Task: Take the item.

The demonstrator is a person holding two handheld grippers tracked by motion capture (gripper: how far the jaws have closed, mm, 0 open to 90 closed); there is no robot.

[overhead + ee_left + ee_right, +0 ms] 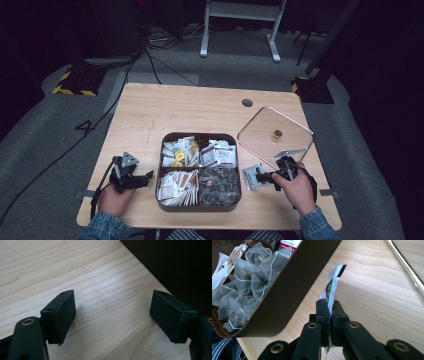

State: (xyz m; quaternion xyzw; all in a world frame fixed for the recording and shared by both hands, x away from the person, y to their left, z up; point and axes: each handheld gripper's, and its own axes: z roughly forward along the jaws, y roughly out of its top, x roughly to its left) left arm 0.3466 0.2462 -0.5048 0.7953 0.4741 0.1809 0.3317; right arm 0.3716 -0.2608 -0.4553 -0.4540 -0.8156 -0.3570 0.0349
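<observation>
A dark brown tray (200, 206) with four compartments sits at the table's front middle, holding sachets, sticks and tea bags. Right of it, my right gripper (262, 176) is shut on a white sachet (251, 175) with red and green print. In the right gripper view the sachet (331, 287) stands up between the jaws of that gripper (330, 305), beside the tray wall (294, 290). My left gripper (148, 176) rests open on the table left of the tray. The left gripper view has bare wood between the pads (63, 315) of the left gripper (113, 312).
A clear glass lid (274, 134) with a small brass knob lies on the table behind my right hand. A round cable hole (247, 102) sits near the back edge. Mesh tea bags (244, 282) fill the tray's near right compartment. Cables trail on the floor beyond.
</observation>
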